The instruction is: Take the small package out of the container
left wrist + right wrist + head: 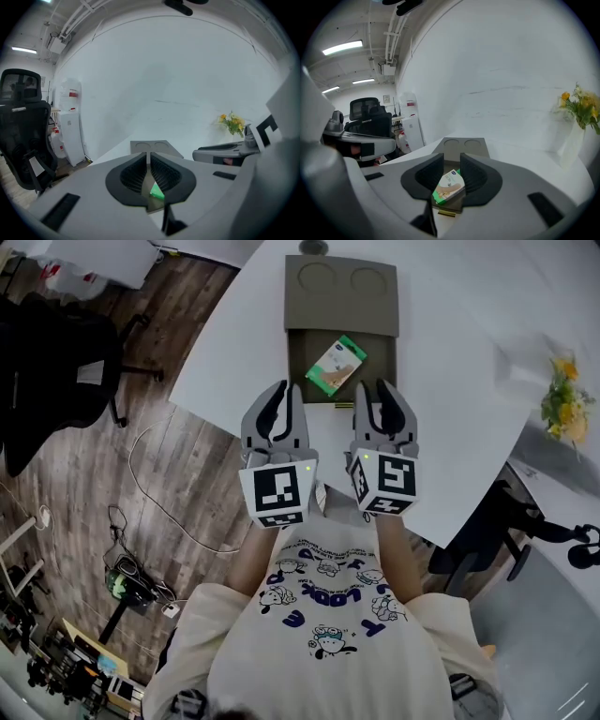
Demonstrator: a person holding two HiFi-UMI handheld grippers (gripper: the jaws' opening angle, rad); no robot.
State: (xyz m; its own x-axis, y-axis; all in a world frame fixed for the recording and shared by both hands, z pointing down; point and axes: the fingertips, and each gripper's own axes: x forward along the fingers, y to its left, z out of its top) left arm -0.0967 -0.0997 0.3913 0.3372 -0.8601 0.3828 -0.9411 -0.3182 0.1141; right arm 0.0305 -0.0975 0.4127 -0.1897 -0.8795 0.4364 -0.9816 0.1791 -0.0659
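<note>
Package (336, 365) lies askew in the container (341, 322) on the surface (450, 352), just ahead of both pairs of fingers, touched by neither. It looks light: a thin carton, probably stiff enough to pinch across its long edges, yet easy to crush. The right gripper (380, 395) has its fingers apart, framing it; the left gripper (284, 395) is clenched on nothing. The container's depth and the package's underside are hidden.

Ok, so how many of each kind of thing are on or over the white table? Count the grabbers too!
grippers: 2 (left gripper, right gripper)
container: 1
small package: 1
bunch of flowers: 1
total: 5
</note>
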